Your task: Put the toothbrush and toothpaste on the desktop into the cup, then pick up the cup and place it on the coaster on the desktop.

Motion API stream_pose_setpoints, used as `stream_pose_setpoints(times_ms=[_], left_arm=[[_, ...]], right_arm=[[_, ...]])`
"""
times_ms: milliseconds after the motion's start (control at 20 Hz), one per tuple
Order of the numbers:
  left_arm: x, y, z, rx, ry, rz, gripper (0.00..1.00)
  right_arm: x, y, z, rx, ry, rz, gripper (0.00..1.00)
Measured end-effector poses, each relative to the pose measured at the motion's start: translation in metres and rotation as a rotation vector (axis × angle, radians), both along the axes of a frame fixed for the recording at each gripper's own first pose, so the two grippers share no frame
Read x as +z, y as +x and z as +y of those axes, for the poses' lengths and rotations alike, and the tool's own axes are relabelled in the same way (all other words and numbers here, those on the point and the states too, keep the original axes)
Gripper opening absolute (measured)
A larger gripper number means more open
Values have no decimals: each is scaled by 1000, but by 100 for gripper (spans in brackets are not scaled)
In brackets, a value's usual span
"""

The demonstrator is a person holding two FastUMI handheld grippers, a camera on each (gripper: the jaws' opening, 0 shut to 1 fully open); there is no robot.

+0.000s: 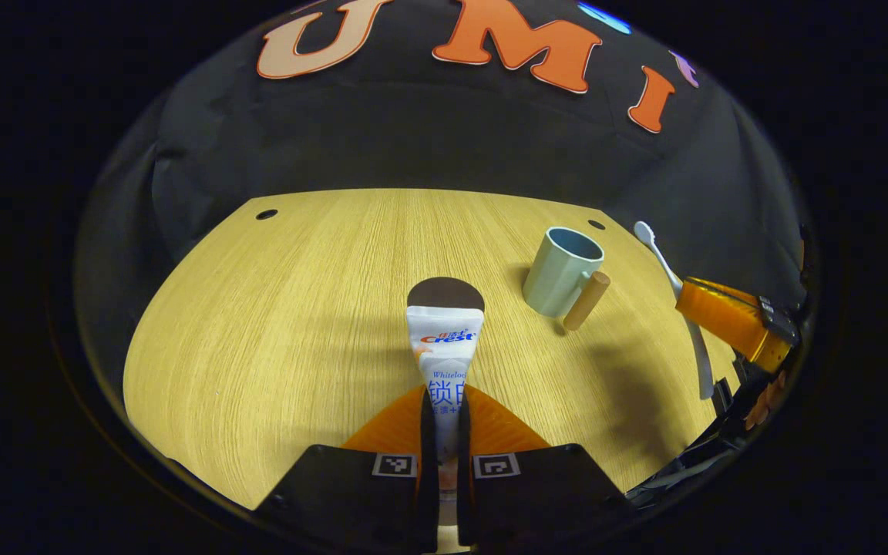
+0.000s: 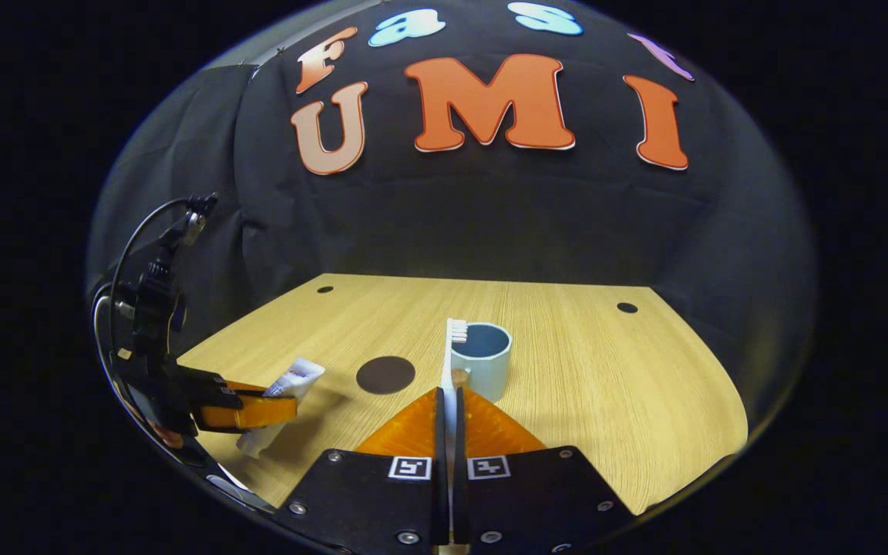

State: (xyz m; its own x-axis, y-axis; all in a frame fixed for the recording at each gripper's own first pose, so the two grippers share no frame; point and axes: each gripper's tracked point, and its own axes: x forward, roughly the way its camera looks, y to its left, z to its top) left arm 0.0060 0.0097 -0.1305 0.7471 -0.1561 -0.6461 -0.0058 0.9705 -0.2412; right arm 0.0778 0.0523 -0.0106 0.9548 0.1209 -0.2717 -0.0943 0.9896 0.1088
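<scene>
The one printed label you have is on the white toothpaste tube (image 1: 444, 347) in your left gripper (image 1: 444, 399): a red-and-blue brand logo near its flat end, with blue lettering and characters below. In the right gripper view that tube's print is too small to read. Each gripper carries two square black-and-white coded markers (image 1: 395, 465), with no words.

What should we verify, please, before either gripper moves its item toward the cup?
1. Left gripper shut on the toothpaste: ok.
2. Right gripper shut on the toothbrush: ok.
3. Cup upright, mouth open: ok.
4. Cup holds nothing yet: cannot tell.
5. Coaster bare, beside the cup: ok.
6. Toothpaste lifted off the desktop: cannot tell.
</scene>
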Motion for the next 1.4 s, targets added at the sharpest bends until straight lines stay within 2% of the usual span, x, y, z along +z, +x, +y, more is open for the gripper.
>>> stream_pose_setpoints(times_ms=[300,650,1250,1300,1400], left_arm=[[10,1,3,-2,-1,-44,13],[9,2,3,8,1,-66,13],[12,0,3,28,9,-94,13],[12,1,3,27,7,-97,13],[15,2,5,25,0,-108,13]], right_arm=[[31,19,-6,5,33,-103,2],[51,58,-10,25,110,-212,2],[76,112,-11,81,181,-402,2],[78,117,-11,86,186,-415,7],[76,126,-14,86,198,-428,7]])
